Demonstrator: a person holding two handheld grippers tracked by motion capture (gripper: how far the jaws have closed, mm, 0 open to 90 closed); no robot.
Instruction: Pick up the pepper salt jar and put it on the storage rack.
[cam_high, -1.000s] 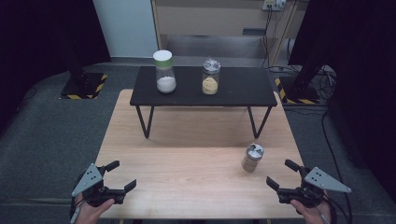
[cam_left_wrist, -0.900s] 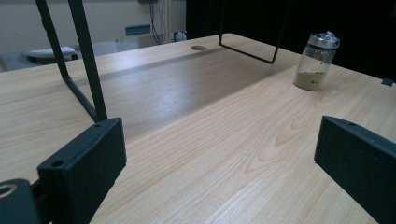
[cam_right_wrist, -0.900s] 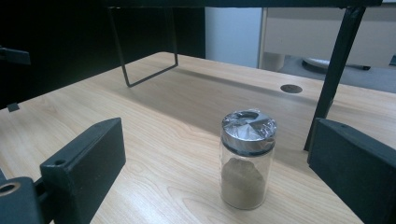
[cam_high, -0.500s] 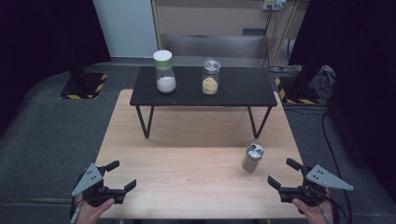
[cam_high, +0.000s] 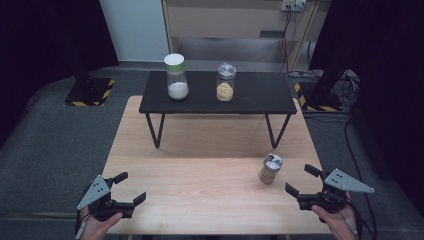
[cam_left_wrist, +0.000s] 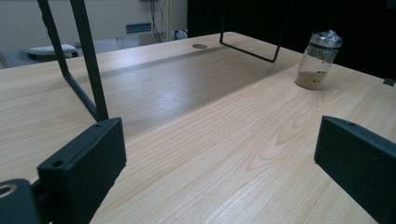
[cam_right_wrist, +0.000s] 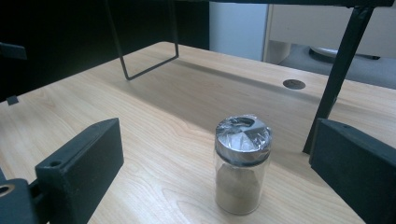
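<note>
Wooden table (cam_high: 200, 185), upright jar (cam_high: 270, 169) between open right claw (cam_high: 302, 181) jaws, seemingly untouched.

Legible text, labels, brands, numbers: none. Jar (cam_right_wrist: 242, 163) beside the black stand (cam_high: 218, 95) on the tabletop (cam_high: 200, 190): no readable label.

Near half of wooden table (cam_high: 200, 195) wide open, bare wood between left gripper (cam_high: 131, 189) and right gripper (cam_high: 299, 181), easy passage side to side. Only blocker down here: small silver-lidded jar (cam_high: 270, 169), upright, just ahead of right gripper's spread jaws. Farther back, black low shelf (cam_high: 260, 95) spans table; gap underneath passable between its thin wire legs (cam_high: 155, 131). Shelf top carries white-lidded jar (cam_high: 176, 77) and yellow-filled jar (cam_high: 225, 82), well apart, room between.
</note>
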